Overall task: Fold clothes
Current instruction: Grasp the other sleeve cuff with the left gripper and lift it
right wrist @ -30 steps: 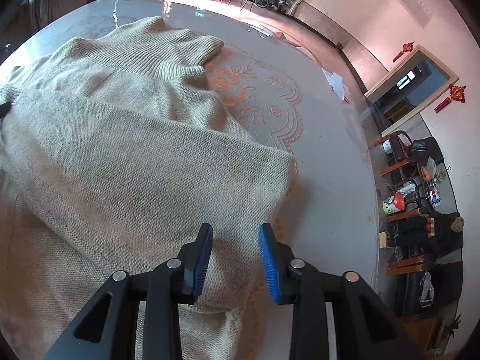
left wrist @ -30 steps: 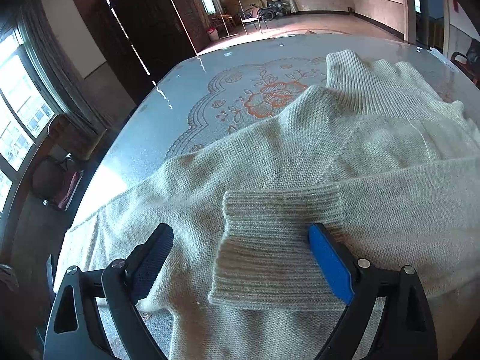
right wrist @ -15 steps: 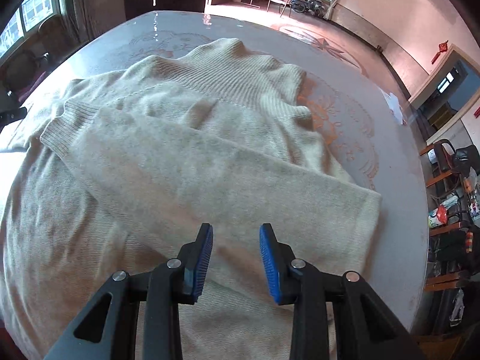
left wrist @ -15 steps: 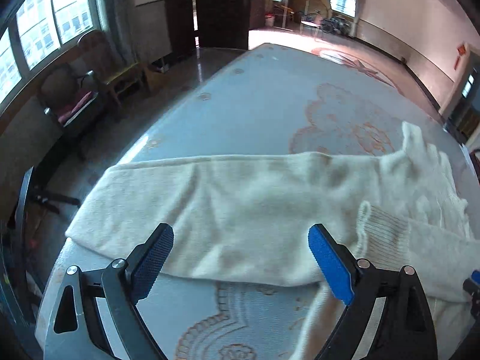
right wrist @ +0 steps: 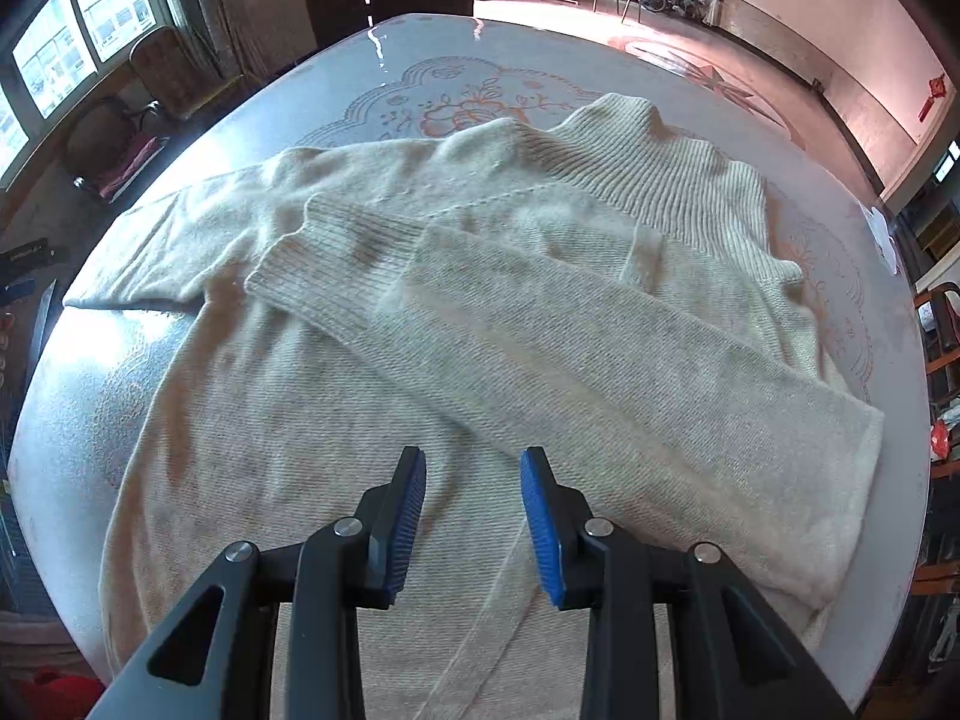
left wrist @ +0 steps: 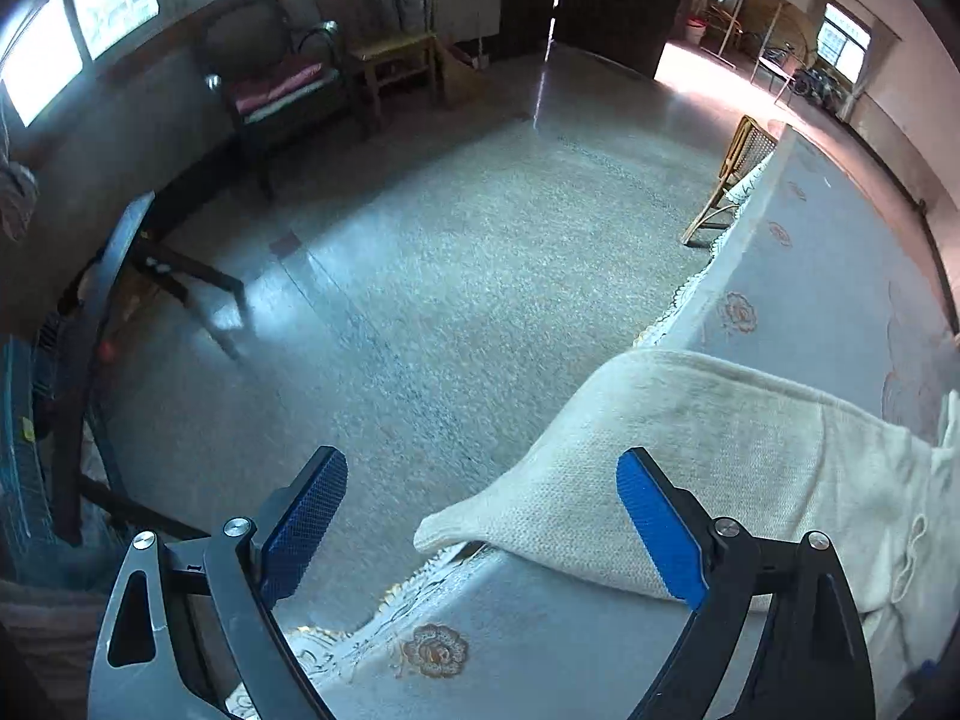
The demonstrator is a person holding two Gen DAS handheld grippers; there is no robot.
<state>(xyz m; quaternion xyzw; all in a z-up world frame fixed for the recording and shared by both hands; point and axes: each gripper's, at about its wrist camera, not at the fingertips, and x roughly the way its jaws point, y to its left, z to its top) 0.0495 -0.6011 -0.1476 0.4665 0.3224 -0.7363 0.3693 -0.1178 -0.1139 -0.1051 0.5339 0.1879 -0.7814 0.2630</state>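
- Cream sweater (right wrist: 480,312) lies flat on the table (right wrist: 372,60), one sleeve folded across its chest.
- Other sleeve's cuff (left wrist: 480,522) overhangs the table edge.
- Left gripper (left wrist: 480,534) wide open, empty, above that cuff.
- Right gripper (right wrist: 474,528) partly open, empty, over the sweater's body.

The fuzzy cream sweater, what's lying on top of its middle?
One of the cream knit sweater's own long sleeves lies folded across its chest, ribbed cuff pointing left. The chest beneath that sleeve is covered, so it cannot be seen.
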